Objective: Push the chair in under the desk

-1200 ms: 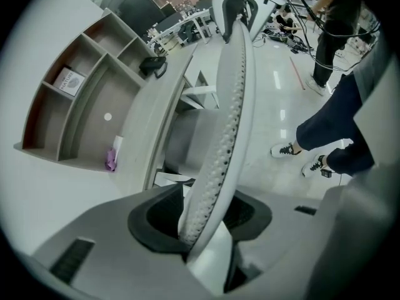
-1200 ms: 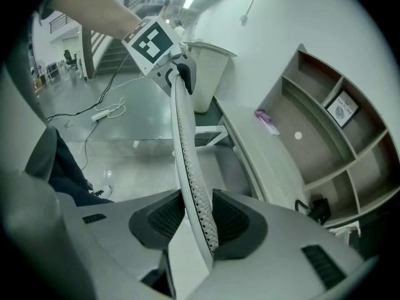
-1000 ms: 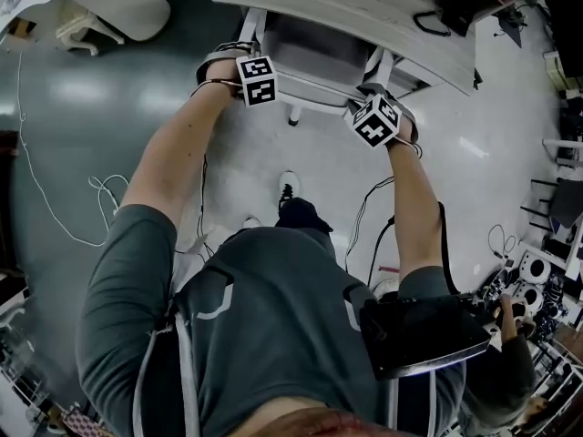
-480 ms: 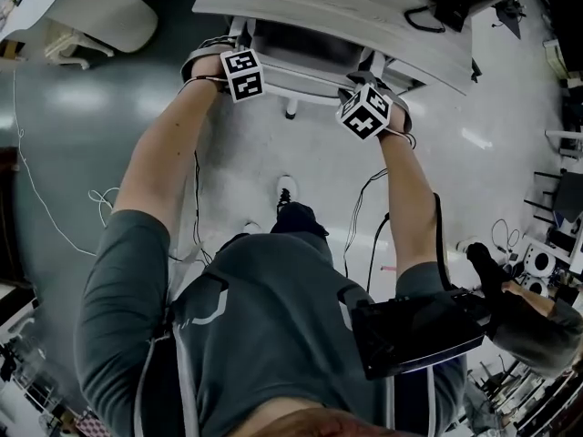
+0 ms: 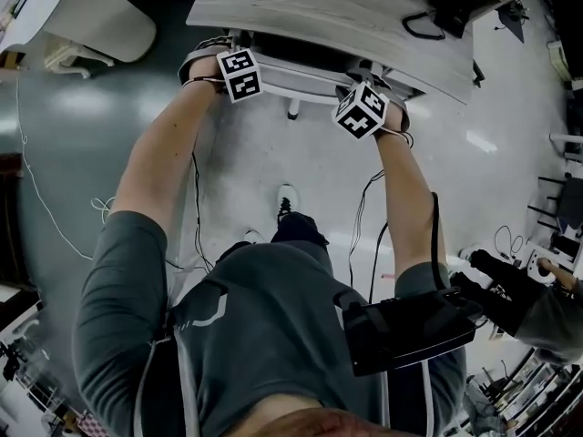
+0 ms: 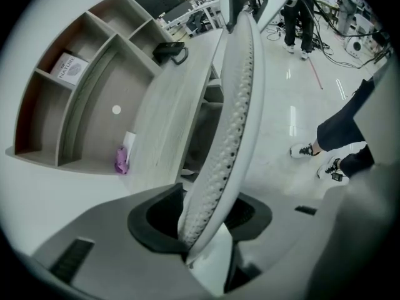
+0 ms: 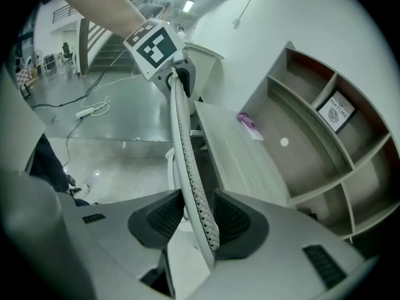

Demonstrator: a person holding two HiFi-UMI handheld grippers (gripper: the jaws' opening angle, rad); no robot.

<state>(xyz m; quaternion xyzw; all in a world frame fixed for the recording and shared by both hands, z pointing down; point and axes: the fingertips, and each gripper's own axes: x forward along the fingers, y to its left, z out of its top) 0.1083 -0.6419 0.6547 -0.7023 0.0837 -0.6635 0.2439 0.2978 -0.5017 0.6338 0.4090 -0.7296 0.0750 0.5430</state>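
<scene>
Chair now deeper under the desk's near edge.
My left gripper clamps the chair back; my right gripper's jaws have just loosened, with the back between them.

dim head view, glare on floor, fisheye-warped dark corners

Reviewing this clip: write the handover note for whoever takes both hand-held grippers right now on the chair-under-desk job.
Left hand-held gripper: shut on the top rim of the white perforated chair back.
Right hand-held gripper: its jaws have just been opening. The rim is between them, against one pad with a gap at the other, so there is no firm grip.
Things: the seat is out of sight under the light wood-grain desk; the back stands at the desk's near edge.
Done: chair mostly in.
Left: probably a last short push if it goes further, then release both.
</scene>
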